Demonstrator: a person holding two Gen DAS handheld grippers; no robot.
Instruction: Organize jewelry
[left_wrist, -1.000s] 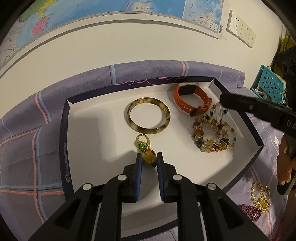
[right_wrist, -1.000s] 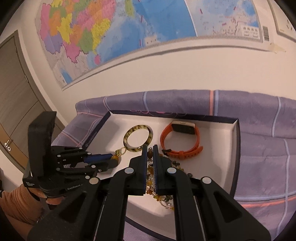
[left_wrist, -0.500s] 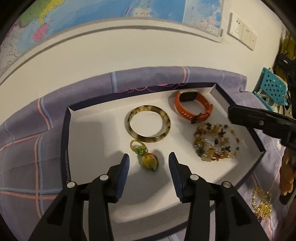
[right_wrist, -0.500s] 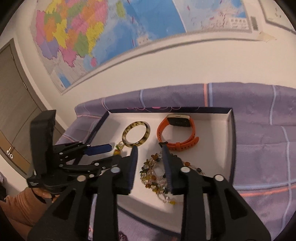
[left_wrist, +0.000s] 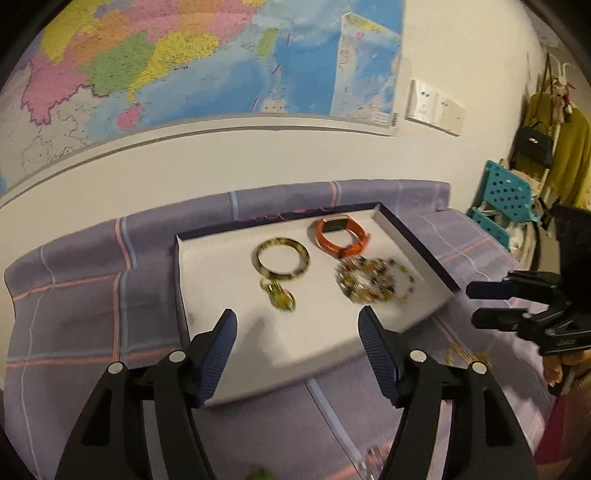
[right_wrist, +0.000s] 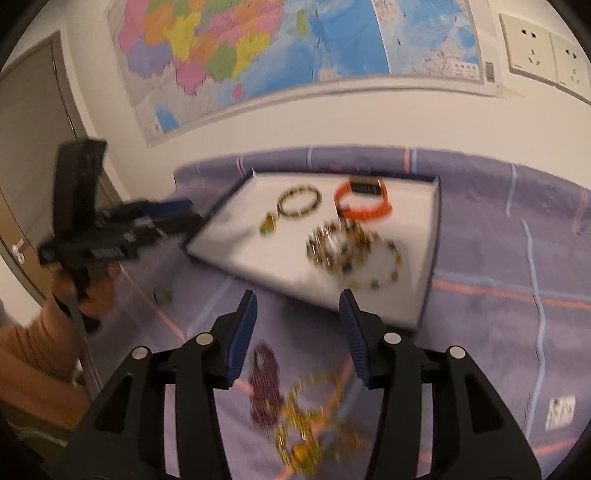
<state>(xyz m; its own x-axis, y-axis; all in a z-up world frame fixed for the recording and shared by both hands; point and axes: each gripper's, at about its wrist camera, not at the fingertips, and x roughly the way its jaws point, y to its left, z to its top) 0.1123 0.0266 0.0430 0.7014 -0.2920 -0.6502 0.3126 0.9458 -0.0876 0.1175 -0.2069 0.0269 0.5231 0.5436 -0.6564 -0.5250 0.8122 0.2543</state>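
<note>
Four pieces in the tray (left_wrist: 413, 236) already: bangle (left_wrist: 280, 257), orange watch (left_wrist: 341, 236), bead bracelet (left_wrist: 371, 282), small charm (left_wrist: 281, 297) just in front of the bangle. Left hand-held gripper (left_wrist: 297, 354) wide open, empty, hanging over the tray's near edge.

Over to the right view: right hand-held gripper (right_wrist: 297, 334) likewise spread wide, nothing held, poised above the purple cloth (right_wrist: 498, 332). Still outside the tray on the cloth: maroon beads (right_wrist: 264, 384) and gold chain (right_wrist: 314, 417), touching. Roughly two-thirds done, by the look of it.
</note>
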